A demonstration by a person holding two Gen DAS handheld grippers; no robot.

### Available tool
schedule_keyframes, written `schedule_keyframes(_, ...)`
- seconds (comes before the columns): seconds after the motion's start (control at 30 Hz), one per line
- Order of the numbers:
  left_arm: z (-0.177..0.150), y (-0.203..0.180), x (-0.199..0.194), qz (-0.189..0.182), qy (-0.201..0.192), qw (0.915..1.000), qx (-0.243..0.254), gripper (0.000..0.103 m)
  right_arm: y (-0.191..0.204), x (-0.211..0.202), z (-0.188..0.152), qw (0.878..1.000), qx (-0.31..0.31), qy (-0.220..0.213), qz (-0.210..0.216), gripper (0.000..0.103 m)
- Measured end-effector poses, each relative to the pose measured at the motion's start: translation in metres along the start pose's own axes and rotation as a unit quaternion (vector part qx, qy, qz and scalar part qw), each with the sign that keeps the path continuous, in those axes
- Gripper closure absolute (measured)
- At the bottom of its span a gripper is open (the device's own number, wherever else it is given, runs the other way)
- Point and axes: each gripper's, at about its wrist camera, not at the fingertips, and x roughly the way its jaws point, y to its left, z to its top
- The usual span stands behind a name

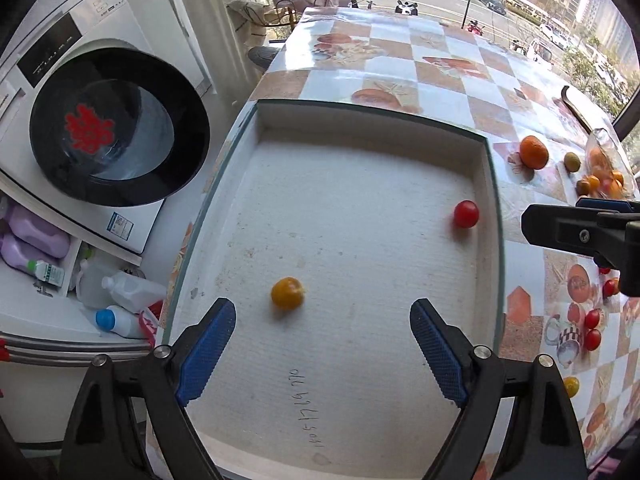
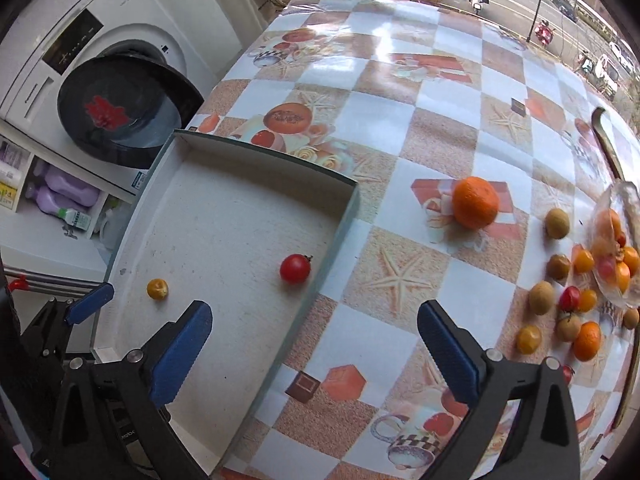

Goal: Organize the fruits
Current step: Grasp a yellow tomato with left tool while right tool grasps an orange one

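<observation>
A shallow white box lid [image 1: 256, 152] [image 2: 224, 152] lies on the patterned table. Inside it are a yellow cherry tomato [image 1: 286, 293] [image 2: 157, 289] and a red cherry tomato [image 1: 466, 214] [image 2: 295, 268]. My left gripper [image 1: 322, 344] is open and empty, just above the yellow tomato; its fingers [image 2: 90, 303] also show in the right wrist view. My right gripper [image 2: 314, 344] is open and empty over the lid's right wall; it shows at the right edge of the left wrist view [image 1: 580, 234]. A tangerine [image 2: 475, 202] [image 1: 533, 152] and several small fruits [image 2: 576, 304] lie to the right.
A tipped glass bowl [image 2: 618, 240] holding small fruits lies at the table's right edge. A washing machine [image 1: 80, 92] with an open black door stands to the left, with detergent bottles [image 1: 36, 236] on a shelf below. A window is behind the table.
</observation>
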Motion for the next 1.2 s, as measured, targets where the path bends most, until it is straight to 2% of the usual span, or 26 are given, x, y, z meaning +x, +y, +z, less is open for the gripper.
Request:
schedule_keyframes(0.17, -0.001, -0.042, -0.018, -0.024, -0.010, 0.9988, 0.041, 0.013, -0.048, -0.022, -0.026, 0.998, 0.064, -0.012, -0.010, 0.000)
schedule_keyframes(0.33, -0.004, -0.089, -0.032, -0.053, -0.019, 0.9951, 0.082, 0.013, -0.104, -0.043, -0.068, 0.992, 0.120, -0.011, -0.038, 0.000)
schedule_keyframes(0.57, -0.018, -0.140, -0.032, -0.086, 0.002, 0.9881, 0.127, 0.013, -0.167, -0.053, -0.129, 0.981, 0.182, 0.017, -0.071, 0.000)
schedule_keyframes(0.73, -0.041, -0.164, -0.030, -0.105, 0.030, 0.9828, 0.149, 0.013, -0.187, -0.052, -0.158, 0.977, 0.193, 0.027, -0.082, 0.000)
schedule_keyframes(0.87, -0.055, -0.181, -0.027, -0.109, 0.037, 0.9805, 0.159, 0.013, -0.199, -0.050, -0.163, 0.976, 0.201, 0.019, -0.081, 0.000)
schedule_keyframes(1.07, -0.061, -0.199, -0.017, -0.102, 0.040, 0.9830, 0.147, 0.013, -0.192, -0.040, -0.155, 0.986, 0.144, 0.008, -0.081, 0.002)
schedule_keyframes(1.1, -0.062, -0.201, -0.014, -0.098, 0.043, 0.9834, 0.147, 0.013, -0.190, -0.037, -0.152, 0.988, 0.133, 0.008, -0.081, 0.008)
schedule_keyframes(1.13, -0.063, -0.204, -0.012, -0.095, 0.045, 0.9838, 0.145, 0.013, -0.189, -0.034, -0.150, 0.989, 0.123, 0.009, -0.082, 0.018)
schedule_keyframes(1.2, -0.065, -0.205, -0.007, -0.093, 0.051, 0.9847, 0.138, 0.013, -0.187, -0.028, -0.148, 0.990, 0.108, 0.016, -0.088, 0.028)
